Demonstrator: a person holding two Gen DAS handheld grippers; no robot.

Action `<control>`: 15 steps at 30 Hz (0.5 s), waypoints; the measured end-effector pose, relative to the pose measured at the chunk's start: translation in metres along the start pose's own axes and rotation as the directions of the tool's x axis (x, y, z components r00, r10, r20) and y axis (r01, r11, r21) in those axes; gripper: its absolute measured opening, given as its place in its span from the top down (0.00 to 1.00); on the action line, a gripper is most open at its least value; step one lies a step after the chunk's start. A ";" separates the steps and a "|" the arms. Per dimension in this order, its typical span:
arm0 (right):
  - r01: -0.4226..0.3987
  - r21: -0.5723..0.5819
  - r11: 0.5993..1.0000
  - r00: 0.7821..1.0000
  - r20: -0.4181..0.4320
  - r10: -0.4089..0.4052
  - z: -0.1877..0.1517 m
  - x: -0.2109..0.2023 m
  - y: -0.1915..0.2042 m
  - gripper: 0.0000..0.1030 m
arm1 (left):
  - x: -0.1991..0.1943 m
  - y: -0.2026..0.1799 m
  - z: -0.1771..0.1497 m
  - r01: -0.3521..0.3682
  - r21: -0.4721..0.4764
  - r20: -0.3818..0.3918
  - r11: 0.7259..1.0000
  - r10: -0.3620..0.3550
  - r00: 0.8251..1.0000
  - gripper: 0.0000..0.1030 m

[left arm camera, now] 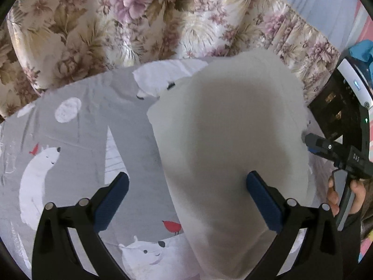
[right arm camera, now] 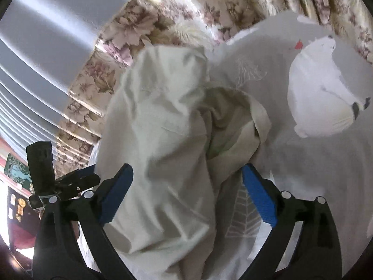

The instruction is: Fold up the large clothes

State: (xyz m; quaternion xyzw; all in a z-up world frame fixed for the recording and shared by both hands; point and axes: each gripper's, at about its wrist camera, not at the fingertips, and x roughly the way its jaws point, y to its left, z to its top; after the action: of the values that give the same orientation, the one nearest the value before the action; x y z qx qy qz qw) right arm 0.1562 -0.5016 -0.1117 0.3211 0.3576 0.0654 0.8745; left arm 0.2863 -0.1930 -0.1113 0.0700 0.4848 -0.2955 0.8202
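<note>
One cream-white, soft cotton garment (left arm camera: 233, 140) lies crumpled on the bed, and it is the only piece of clothing in sight. In the right wrist view it (right arm camera: 163, 140) bunches into deep folds, with a strap-like hem curling along its right side.

Two tools are present. The left tool (left arm camera: 187, 200) stands wide open with nothing gripped: one blue-padded finger hangs over the bare sheet, the other over the garment, whose edge runs between them. The right tool (right arm camera: 187, 191) also stands spread wide; the garment's cloth lies between its fingers, but the pads do not press on it. In the left wrist view, the right tool (left arm camera: 335, 154) shows at the right edge as a black body, with one hand (left arm camera: 349, 196) wrapped around its handle. In the right wrist view, the left tool (right arm camera: 70, 182) shows at the left edge.

The surface is a bed covered by one grey sheet printed with white polar bears and small red birds (left arm camera: 81, 128). In the left wrist view three bears and two birds can be counted on it; the right wrist view shows one bear and part of one bird. Behind the bed hangs a shiny curtain printed with pink and beige flowers (left arm camera: 139, 23). Beside the curtain is a pale blue-grey wall (right arm camera: 46, 35).
</note>
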 end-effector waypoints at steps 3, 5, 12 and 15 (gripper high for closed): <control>-0.041 -0.024 0.999 0.999 -0.020 0.041 -0.002 0.010 0.001 0.08 | 0.004 0.005 0.000 0.048 -0.022 0.000 0.999 -0.048 0.999 0.01; -0.055 -0.087 0.995 0.998 -0.040 0.051 -0.002 0.019 0.014 0.04 | 0.005 0.008 0.001 0.060 -0.022 -0.002 0.998 -0.060 0.998 0.01; -0.025 -0.234 0.972 0.998 -0.061 0.011 -0.002 0.036 0.048 0.04 | 0.005 0.009 0.001 0.062 -0.009 0.001 0.998 -0.062 0.998 0.01; -0.036 -0.221 0.975 0.998 -0.066 0.022 0.000 0.041 0.043 0.13 | 0.010 0.010 0.000 0.088 -0.013 0.005 0.996 -0.088 0.996 0.01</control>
State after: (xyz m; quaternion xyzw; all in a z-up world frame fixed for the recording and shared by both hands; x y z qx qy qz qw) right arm 0.1913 -0.4541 -0.1098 0.2243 0.3708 0.1279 0.8921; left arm 0.2955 -0.1891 -0.1208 0.0422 0.4875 -0.3284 0.8079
